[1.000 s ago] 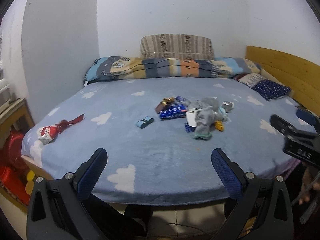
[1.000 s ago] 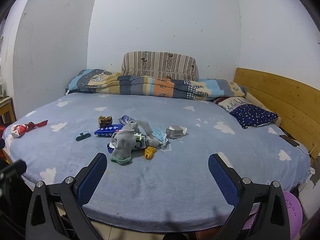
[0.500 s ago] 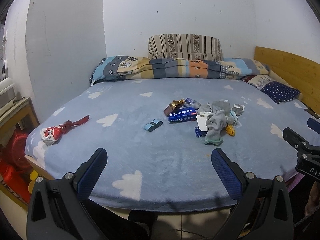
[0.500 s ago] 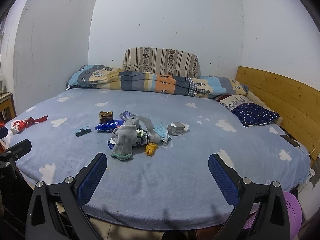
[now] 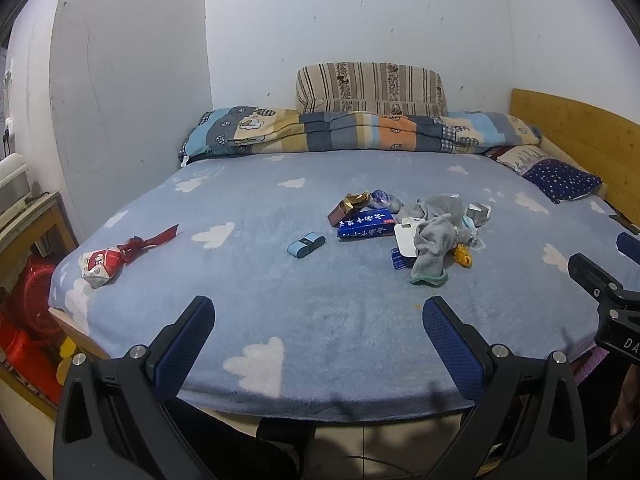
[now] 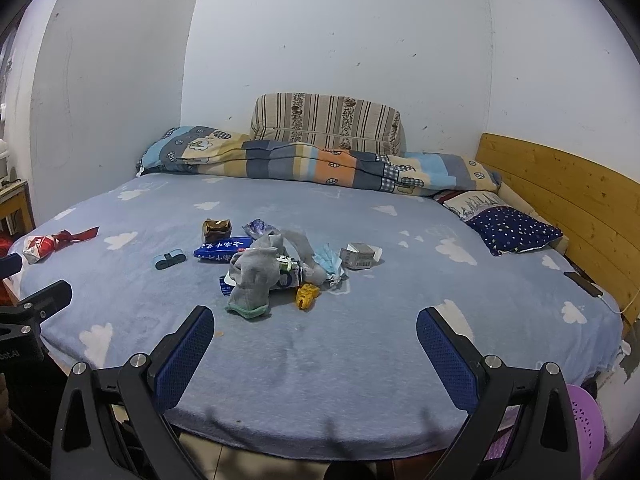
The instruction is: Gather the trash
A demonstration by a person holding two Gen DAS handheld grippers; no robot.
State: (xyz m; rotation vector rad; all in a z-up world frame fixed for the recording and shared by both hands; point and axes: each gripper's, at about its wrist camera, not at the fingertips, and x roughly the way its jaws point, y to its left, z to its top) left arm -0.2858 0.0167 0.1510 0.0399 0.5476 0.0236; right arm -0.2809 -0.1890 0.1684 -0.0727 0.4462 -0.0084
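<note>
We note both grippers held at the near edge of the bed point(image 5: 320, 320), clear of everything on it. The left gripper point(image 5: 318, 334) has its jaws spread wide with nothing between them; the right gripper point(image 6: 315, 344) is likewise wide and empty.

Left to right in the left wrist view: a red fan point(image 5: 30, 304) stands on the floor beside the bed. At the bed's left corner lies a red-and-white snack wrapper point(image 5: 100, 266), its red ribbon end point(image 5: 154, 239) trailing toward the middle. Well apart from it, near the centre, we see a small light-blue packet point(image 5: 305, 245). Just beyond sits a brown-and-gold wrapper point(image 5: 348, 208) touching a dark blue box with white lettering point(image 5: 366, 224). Next comes the main heap: a grey sock point(image 5: 434, 246) draped over a white card point(image 5: 406, 236) and a small blue carton, with a yellow scrap point(image 5: 462, 256) just beside it and a small grey box point(image 5: 478, 213) behind.

In the right wrist view a light-blue face mask point(image 6: 330, 264) lies between sock and grey box. A star-patterned navy pillow point(image 6: 514, 230) rests by the wooden headboard point(image 6: 560, 184), a dark phone point(image 6: 582, 283) at the right edge, a purple basket point(image 6: 584, 424) on the floor.
</note>
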